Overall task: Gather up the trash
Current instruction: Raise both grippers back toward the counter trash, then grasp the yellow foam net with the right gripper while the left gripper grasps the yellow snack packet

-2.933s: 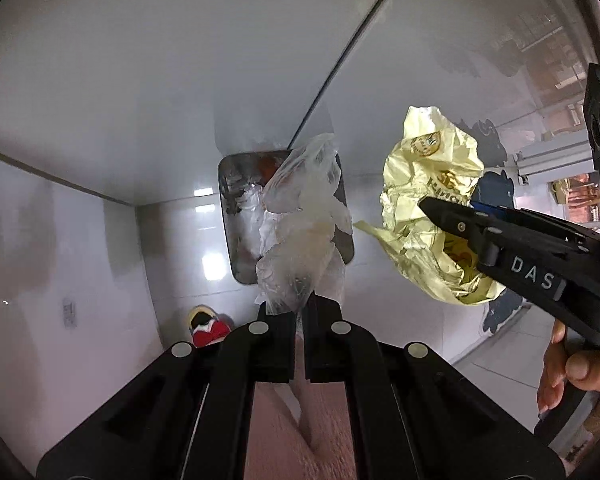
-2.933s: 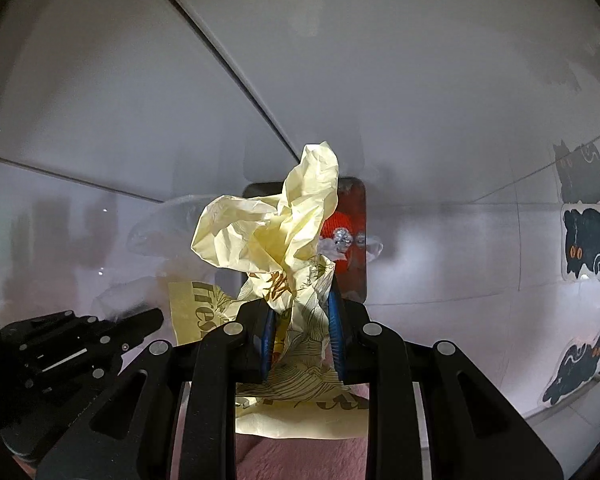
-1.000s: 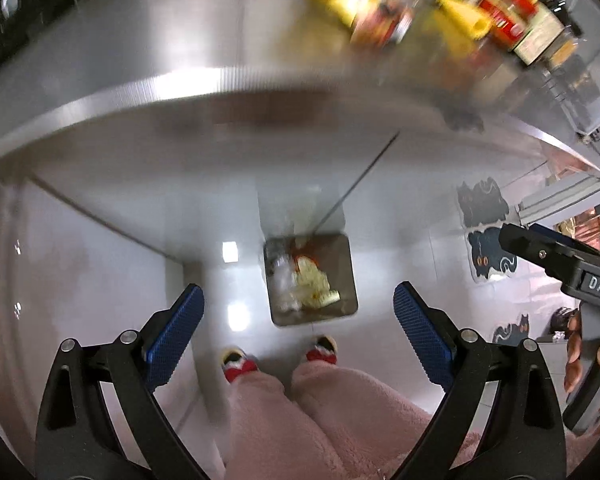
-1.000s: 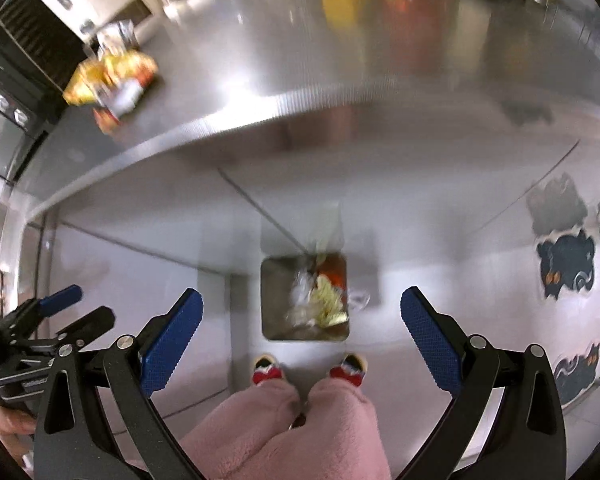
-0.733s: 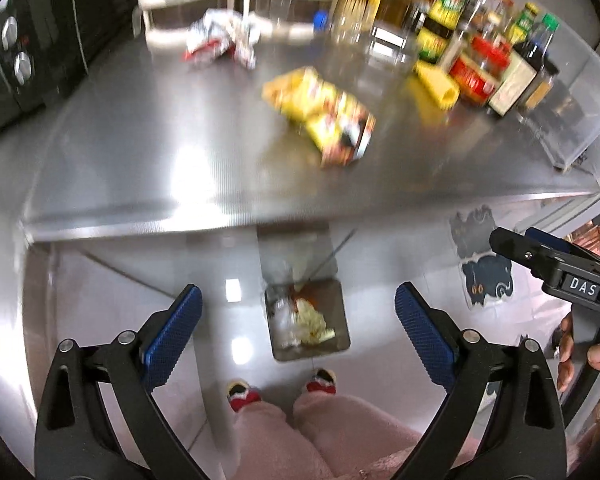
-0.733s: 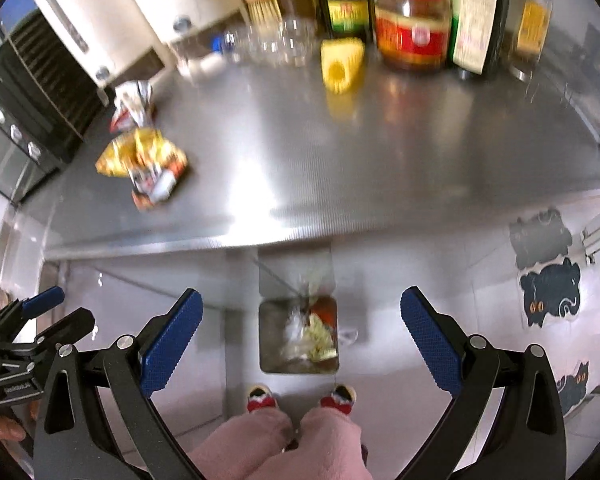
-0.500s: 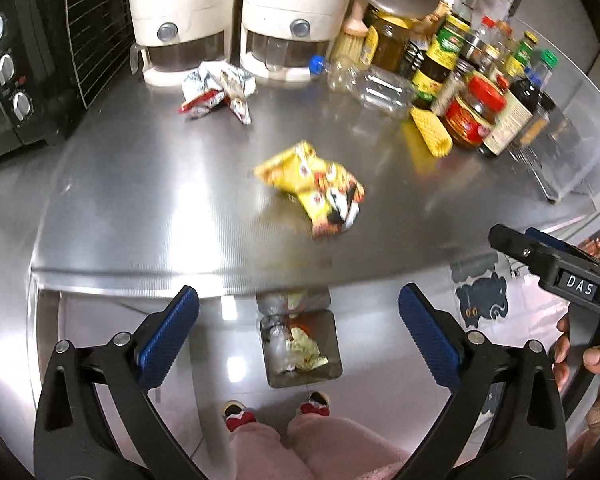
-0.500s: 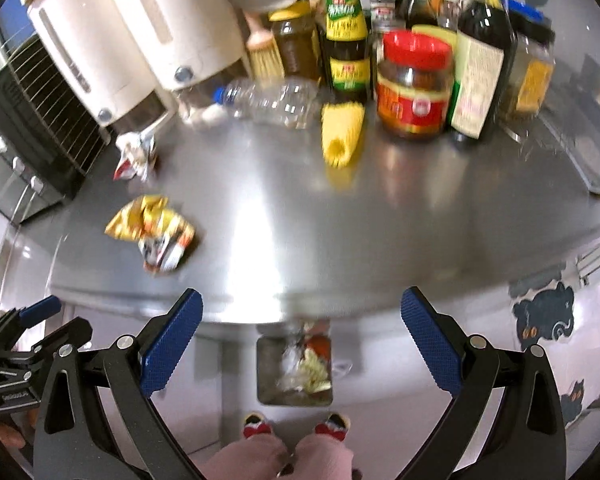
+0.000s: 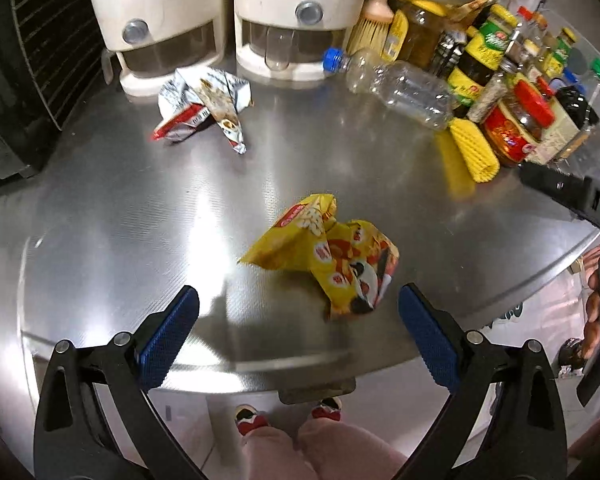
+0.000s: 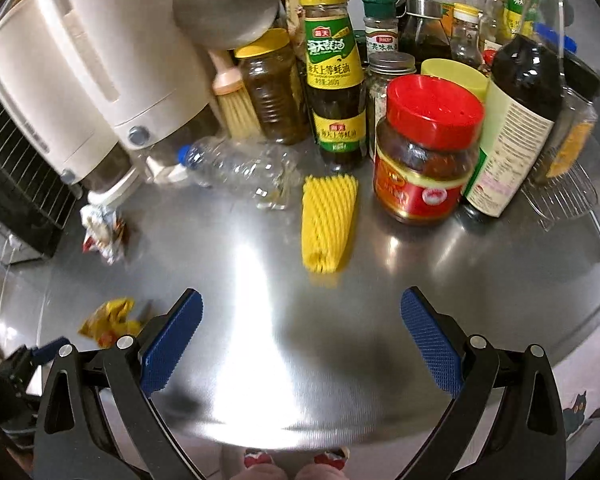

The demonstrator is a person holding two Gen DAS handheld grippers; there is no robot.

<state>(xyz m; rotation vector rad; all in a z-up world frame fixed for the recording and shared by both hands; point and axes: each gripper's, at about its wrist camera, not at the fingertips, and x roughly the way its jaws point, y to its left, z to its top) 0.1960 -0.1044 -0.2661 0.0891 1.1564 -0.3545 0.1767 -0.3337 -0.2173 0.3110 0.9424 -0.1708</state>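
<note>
A crumpled yellow snack bag lies on the steel counter, just beyond my open left gripper. Farther back lie a crumpled silver-and-red wrapper, an empty clear bottle with a blue cap on its side, and a yellow foam net sleeve. My right gripper is open over the counter, with the yellow foam sleeve ahead of it. The clear bottle lies to the sleeve's left, and the snack bag shows at the far left. Both grippers hold nothing.
Two white appliances stand at the back, a black oven at the left. Jars and sauce bottles crowd the back right beside a wire rack. The counter's front edge runs just under the grippers; a person's slippers show below.
Both grippers let go of a clear bag and a yellow wrapper into the floor bin, opened, then rose from below the counter and now face its top. The bin has dropped out of view.
</note>
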